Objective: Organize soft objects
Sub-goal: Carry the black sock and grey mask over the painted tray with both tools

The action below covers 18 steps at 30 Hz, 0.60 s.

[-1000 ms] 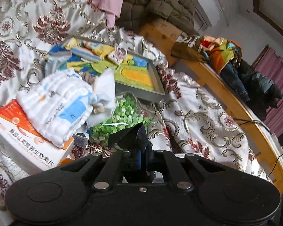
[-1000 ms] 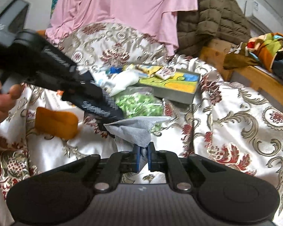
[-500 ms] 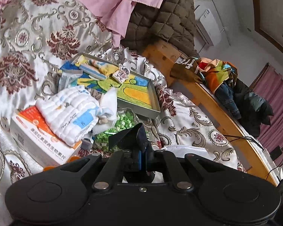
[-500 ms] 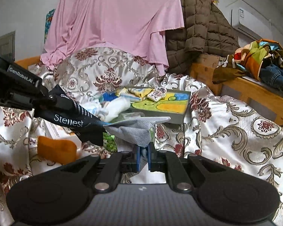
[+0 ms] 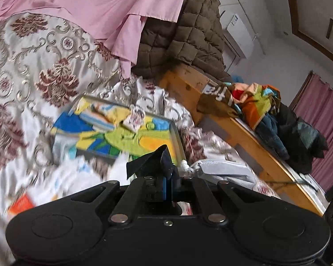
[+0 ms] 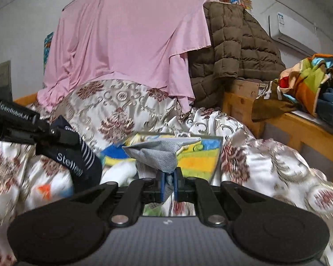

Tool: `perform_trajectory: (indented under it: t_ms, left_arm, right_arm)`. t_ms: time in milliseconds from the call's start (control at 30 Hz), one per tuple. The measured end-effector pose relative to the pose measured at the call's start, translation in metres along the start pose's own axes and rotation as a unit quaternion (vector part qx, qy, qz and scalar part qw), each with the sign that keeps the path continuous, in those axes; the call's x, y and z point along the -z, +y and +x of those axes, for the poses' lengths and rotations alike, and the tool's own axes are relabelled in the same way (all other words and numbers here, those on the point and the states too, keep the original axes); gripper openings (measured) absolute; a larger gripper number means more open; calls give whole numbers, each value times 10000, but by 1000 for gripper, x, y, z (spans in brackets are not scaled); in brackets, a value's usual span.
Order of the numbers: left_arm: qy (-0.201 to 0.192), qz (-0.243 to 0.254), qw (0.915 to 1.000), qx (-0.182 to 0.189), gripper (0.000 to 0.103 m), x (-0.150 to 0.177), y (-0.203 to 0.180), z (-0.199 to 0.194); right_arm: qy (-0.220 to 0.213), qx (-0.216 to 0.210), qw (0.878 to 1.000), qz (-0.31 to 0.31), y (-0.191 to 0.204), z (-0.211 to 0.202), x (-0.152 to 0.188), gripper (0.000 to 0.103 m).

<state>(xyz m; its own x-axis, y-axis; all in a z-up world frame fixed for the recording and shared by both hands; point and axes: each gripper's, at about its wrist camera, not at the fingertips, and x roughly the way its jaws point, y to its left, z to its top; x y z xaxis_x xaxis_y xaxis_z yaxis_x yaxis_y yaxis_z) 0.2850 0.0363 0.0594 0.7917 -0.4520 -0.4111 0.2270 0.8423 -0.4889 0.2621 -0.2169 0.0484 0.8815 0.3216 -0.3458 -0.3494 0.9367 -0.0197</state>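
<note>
A home bedroom was shown. A brocade bedspread (image 6: 122, 110) was spread beside a wooden bed frame (image 6: 288, 122), where clothes (image 6: 310, 77) were piled.

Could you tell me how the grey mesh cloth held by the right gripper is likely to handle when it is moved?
Probably floppy: the grey mesh cloth, pinched low in the shut right gripper, folds and droops to both sides above the fingers. It looks thin and light, so it should swing with any quick move. The woven mesh seems unlikely to slip from the grip.
</note>
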Motion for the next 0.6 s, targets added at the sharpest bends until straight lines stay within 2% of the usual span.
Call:
perform_trajectory:
  t_ms: [200, 367, 600]
  left_arm:
    - [-2, 166, 9998, -114, 3, -46, 4, 70]
    - [-152, 85, 9998, -78, 3, -78, 2, 134]
    - [-210, -54, 9995, -210, 3, -89, 12, 209]
  right_arm:
    - [-206, -11, 9997, 150, -23, 77, -23, 9]
    - [-204, 121, 9986, 479, -47, 125, -22, 9]
    - [69, 301, 9948, 967, -77, 178, -11, 9]
